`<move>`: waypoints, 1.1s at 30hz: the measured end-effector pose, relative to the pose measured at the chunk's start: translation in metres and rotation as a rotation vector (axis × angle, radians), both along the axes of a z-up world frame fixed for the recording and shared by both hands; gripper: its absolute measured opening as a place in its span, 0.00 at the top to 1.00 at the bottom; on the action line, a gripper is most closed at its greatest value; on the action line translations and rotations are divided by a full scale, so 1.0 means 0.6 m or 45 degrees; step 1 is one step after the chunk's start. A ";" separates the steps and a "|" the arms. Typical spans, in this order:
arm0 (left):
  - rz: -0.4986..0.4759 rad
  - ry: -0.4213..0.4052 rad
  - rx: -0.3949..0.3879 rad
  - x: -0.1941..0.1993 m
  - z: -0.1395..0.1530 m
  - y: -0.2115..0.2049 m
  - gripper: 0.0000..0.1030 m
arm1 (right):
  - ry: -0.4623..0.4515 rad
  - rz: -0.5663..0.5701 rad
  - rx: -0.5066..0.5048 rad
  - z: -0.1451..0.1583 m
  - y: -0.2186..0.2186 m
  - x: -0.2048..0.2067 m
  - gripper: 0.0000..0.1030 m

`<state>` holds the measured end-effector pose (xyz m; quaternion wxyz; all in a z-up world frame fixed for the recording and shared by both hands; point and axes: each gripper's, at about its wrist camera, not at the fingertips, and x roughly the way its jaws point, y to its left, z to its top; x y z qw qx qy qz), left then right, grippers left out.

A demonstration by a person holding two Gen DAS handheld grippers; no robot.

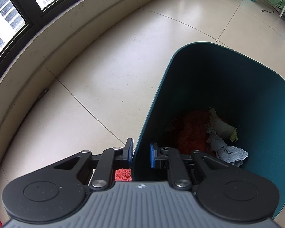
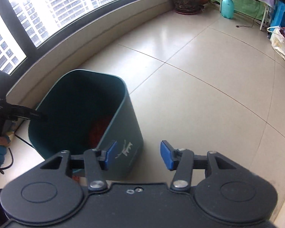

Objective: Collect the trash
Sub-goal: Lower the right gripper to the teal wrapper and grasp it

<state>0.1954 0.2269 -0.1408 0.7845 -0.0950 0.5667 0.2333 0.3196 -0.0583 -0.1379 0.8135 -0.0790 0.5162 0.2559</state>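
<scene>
bin point(image 1: 228, 87): on tiled floor point(image 1: 108, 60) by window wall, trash in bottom — orange lump point(image 1: 191, 133), 2 paper wads point(image 1: 226, 148) | left gripper point(image 1: 141, 155): clamped on bin's near rim, we hold it steady | right gripper point(image 2: 138, 156): jaws apart, empty, beside bin | next: no trash in sight on floor; we scan before reaching
</scene>
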 end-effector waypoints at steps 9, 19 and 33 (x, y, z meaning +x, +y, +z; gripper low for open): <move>0.005 0.006 0.012 0.002 0.000 -0.004 0.84 | 0.186 -0.136 -0.273 -0.193 -0.114 0.018 0.41; 0.006 0.008 0.031 0.002 -0.003 -0.010 0.84 | 0.511 -0.046 -0.587 -0.411 -0.163 -0.044 0.23; -0.006 0.017 0.069 0.005 -0.008 -0.021 0.84 | 0.582 -0.105 -0.578 -0.505 -0.183 -0.060 0.26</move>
